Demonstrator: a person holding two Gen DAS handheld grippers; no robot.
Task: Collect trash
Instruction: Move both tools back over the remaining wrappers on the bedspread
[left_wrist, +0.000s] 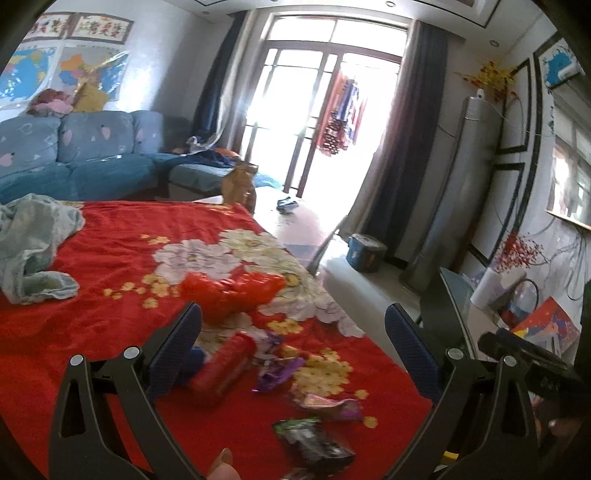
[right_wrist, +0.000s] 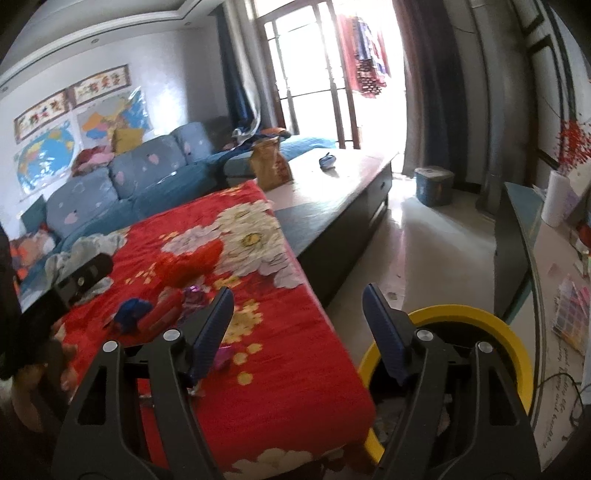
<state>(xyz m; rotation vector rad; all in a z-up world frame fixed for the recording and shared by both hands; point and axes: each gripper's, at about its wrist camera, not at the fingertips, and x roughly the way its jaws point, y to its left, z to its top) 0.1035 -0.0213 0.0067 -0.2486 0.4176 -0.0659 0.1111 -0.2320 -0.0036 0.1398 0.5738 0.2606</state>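
Left wrist view: left hand-held gripper (left_wrist: 293, 325) with jaws spread wide, nothing between the blue pads, poised above a bench draped in a red floral cloth (left_wrist: 110, 258). Scattered on the cloth ahead: a red cylindrical packet (left_wrist: 221, 365) just beside the left finger, a purple foil wrapper (left_wrist: 277, 373) near it, a pink-purple wrapper (left_wrist: 328, 402) closer to the camera, a dark green-and-black snack packet (left_wrist: 314, 443) nearest the lower edge. Farther off, a crumpled red plastic bag (left_wrist: 232, 291) on the white flower print, and a pale bluish cloth (left_wrist: 33, 243) bunched at the far left. A fingertip (left_wrist: 221, 461) visible at the bottom edge. Blue sofa (left_wrist: 74, 147) behind, bright balcony door (left_wrist: 314, 110) beyond.

Right wrist view: right hand-held gripper (right_wrist: 297, 325) likewise spread apart and empty, straddling the bench's right edge. Yellow-rimmed bin (right_wrist: 498, 325) on the floor directly below the right finger, dark inside. Same red packet (right_wrist: 162, 306) and a blue wrapper (right_wrist: 133, 310) off to the left on the cloth, well apart from the bin. Brown paper bag (right_wrist: 269, 162) standing upright at the cloth's far end.
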